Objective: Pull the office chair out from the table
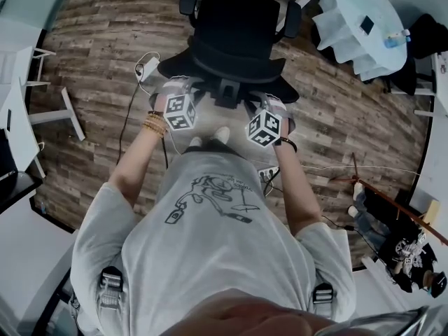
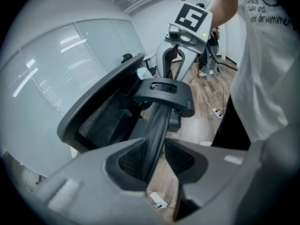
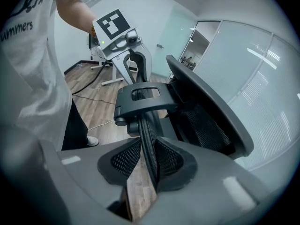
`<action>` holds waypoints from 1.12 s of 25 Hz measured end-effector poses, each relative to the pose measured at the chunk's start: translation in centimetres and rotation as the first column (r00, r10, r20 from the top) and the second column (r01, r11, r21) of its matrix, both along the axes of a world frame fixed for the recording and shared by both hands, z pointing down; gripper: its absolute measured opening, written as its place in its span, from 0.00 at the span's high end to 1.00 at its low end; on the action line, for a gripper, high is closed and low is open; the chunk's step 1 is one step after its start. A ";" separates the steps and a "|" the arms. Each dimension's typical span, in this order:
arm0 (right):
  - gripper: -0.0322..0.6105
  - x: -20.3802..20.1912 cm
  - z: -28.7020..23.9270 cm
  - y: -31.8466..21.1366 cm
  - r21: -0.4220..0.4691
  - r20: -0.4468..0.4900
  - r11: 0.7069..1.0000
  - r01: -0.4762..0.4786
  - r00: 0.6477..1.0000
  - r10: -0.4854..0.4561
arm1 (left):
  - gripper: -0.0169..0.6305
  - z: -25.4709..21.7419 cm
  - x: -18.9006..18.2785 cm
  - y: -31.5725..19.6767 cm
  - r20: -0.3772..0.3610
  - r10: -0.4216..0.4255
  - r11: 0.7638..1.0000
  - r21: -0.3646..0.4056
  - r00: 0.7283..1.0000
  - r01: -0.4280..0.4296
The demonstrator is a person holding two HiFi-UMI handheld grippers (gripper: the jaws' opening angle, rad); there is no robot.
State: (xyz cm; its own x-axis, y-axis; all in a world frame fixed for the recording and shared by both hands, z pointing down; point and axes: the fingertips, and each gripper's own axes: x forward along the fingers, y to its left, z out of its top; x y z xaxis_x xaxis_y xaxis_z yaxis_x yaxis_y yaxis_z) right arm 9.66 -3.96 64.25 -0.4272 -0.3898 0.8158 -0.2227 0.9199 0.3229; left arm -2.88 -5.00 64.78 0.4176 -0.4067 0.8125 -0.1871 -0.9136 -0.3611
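Across the middle of the room runs a wood-plank floor (image 1: 91, 40), with white desks (image 1: 17, 110) along its left edge and a round white table (image 1: 364, 19) at the upper right. On the open floor stands the black office chair (image 1: 234, 26), its seat and armrests pointing away from the person and its back towards them, well apart from the round table. The person, in a grey printed T-shirt (image 1: 210, 236), stands right behind the chair with both arms stretched forward.

At the top of the chair back, a black bracket (image 2: 161, 90) carries the headrest (image 2: 159, 121), which both gripper views show edge-on as a thin, curved mesh band. The left gripper (image 2: 154, 163) is clamped on one end of that band, with its pads closed against the mesh. The right gripper (image 3: 146, 162) grips the other end the same way (a sliver of floor shows below its pads, under the band). In the head view the two marker cubes (image 1: 180, 112) sit side by side, one at each side of the bracket.

A white power strip (image 1: 147, 67) lies on the floor, left of the chair, with its cable trailing back towards the person. A beaded bracelet (image 1: 155, 124) circles the left wrist.
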 end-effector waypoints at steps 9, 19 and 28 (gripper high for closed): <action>0.79 -2.1 0.2 2.5 -0.007 -0.004 1.000 -0.011 1.000 0.011 | 0.79 0.0 -1.9 2.0 -0.005 0.026 1.000 0.009 1.000 -0.026; 0.79 -3.1 0.1 8.1 -0.007 -0.015 0.999 -0.051 0.999 0.051 | 0.79 -0.2 -2.9 7.5 -0.013 0.069 0.998 0.009 0.998 -0.069; 0.79 -4.4 0.0 13.9 -0.009 -0.010 0.997 -0.072 0.997 0.072 | 0.79 -0.3 -4.2 12.8 -0.012 0.091 0.996 0.002 0.996 -0.091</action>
State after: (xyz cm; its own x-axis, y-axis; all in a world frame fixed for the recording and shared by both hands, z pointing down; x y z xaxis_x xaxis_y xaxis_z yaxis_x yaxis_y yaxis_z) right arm 5.23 9.91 64.20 -0.3908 -0.4114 0.8234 -0.2853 0.9046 0.3166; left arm -7.09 7.85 64.52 0.4628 -0.3680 0.8065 -0.1080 -0.9264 -0.3607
